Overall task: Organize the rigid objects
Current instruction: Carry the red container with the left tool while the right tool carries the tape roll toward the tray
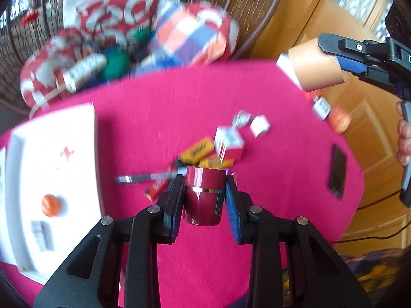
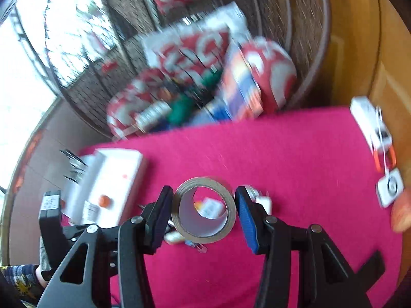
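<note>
Magenta cloth covers the table [image 1: 179, 97], with a wicker chair behind it piled with red-and-white bags and a wooden door off to the right.

At the far left of the left wrist view a white tray [image 1: 51, 154] lies on the cloth with a small orange ball [image 1: 50, 204] in it. Toward the middle sits a loose heap of small things: yellow packets [image 1: 197, 150], a red-and-white box [image 1: 228, 143] and a pen-like stick [image 1: 143, 178]; motion blur keeps me from naming them more surely.

Just in front of that heap, the left tongs [image 1: 204, 196] are clamped on a dark red glossy jar [image 1: 203, 195] with a gold band, one pad on each side of its body, the jar held clear of the cloth. It looks hard and slick, probably glass or lacquered tin, so a grip across the widest part of the body, below the band, seems safest; a looser hold might let it slide out.

Further right, a dark phone-like slab [image 1: 337, 170] lies near the table edge.

The right tongs [image 2: 204, 214] are shut on a roll of brown tape [image 2: 204, 211], pads on its outer rim, the hole facing the camera, and it too is up off the cloth. The roll should be light and stiff, with cardboard that gives a little, so squeezing across the rim suits it.
</note>
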Action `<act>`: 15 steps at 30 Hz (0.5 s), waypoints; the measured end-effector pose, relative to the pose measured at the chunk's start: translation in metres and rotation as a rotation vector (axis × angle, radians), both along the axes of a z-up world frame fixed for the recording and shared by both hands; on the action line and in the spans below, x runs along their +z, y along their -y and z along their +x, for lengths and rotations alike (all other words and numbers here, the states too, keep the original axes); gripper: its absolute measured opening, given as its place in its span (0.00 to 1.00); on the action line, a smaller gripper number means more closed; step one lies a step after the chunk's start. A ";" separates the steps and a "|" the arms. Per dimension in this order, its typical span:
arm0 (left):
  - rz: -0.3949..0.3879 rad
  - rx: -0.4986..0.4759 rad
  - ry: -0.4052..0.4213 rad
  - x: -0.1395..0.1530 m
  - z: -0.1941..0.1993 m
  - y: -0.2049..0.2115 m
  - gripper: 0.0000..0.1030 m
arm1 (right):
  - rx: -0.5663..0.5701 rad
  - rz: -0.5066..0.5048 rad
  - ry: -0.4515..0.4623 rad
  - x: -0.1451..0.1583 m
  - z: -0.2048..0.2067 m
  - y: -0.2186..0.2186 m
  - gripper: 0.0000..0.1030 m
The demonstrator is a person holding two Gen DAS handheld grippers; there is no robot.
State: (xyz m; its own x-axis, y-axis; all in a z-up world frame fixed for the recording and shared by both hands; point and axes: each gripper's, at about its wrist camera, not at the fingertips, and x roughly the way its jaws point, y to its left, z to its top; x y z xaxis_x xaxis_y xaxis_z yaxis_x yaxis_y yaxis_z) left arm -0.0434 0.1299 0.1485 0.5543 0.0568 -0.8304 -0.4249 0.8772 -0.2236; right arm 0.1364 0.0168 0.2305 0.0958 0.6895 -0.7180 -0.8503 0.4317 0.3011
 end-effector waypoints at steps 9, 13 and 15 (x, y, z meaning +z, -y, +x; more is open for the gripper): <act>0.127 0.189 0.117 0.115 -0.036 -0.017 0.29 | 0.122 0.260 0.116 0.096 -0.052 -0.007 0.48; 0.187 0.268 0.134 0.130 -0.058 -0.022 0.29 | 0.195 0.293 0.107 0.097 -0.080 -0.021 0.48; 0.187 0.283 0.139 0.133 -0.067 -0.027 0.29 | 0.224 0.296 0.098 0.095 -0.090 -0.028 0.48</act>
State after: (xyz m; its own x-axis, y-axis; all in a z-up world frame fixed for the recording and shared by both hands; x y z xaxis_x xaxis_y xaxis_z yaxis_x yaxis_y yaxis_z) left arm -0.1101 0.1569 0.2816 0.6016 0.3679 -0.7090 -0.6335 0.7604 -0.1430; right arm 0.0466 0.0450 0.3252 -0.0223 0.8772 -0.4796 -0.9446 0.1387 0.2976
